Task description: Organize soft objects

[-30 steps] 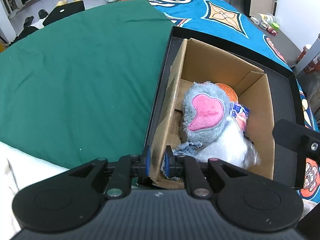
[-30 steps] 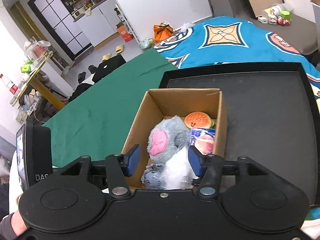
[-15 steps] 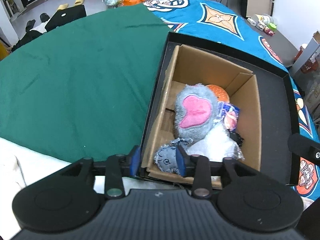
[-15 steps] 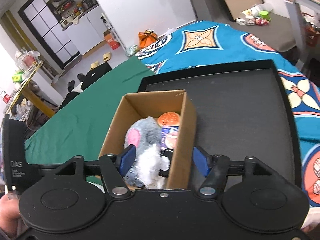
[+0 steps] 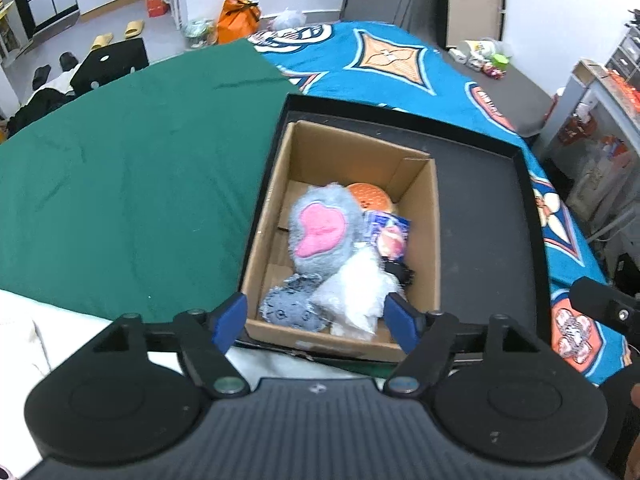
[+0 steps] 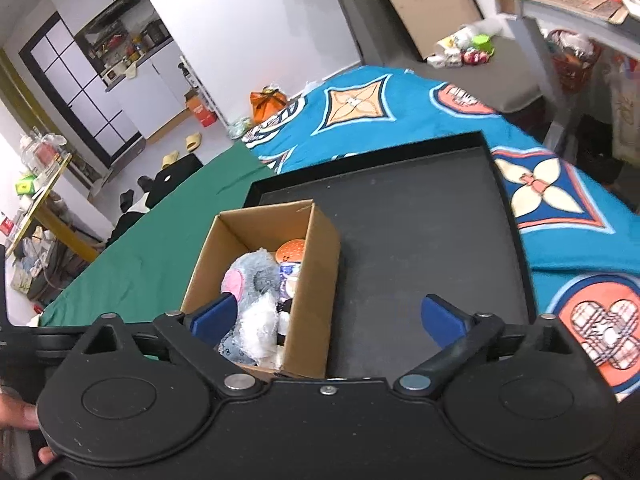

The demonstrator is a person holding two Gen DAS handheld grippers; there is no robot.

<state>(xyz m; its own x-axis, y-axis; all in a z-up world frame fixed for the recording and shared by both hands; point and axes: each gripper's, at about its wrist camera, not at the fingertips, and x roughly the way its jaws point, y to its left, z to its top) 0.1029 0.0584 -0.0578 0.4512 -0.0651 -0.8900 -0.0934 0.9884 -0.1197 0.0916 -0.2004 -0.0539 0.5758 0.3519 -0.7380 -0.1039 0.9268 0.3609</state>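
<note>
Our left claw and right claw are both opening, released, gripping nothing. Ahead sits the black tray on the green cloth; below the left claw, the cardboard box holds the grey plush, burger toy and packet. Earlier the left claw pinched the box wall.

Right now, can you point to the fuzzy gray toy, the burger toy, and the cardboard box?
Gray plush toy [image 5: 320,228], left wrist view, on its pink patch.
Burger toy [image 5: 370,197], left wrist view, on its orange bun.
Cardboard box [image 6: 316,280], right wrist view, on its outer side wall.
</note>
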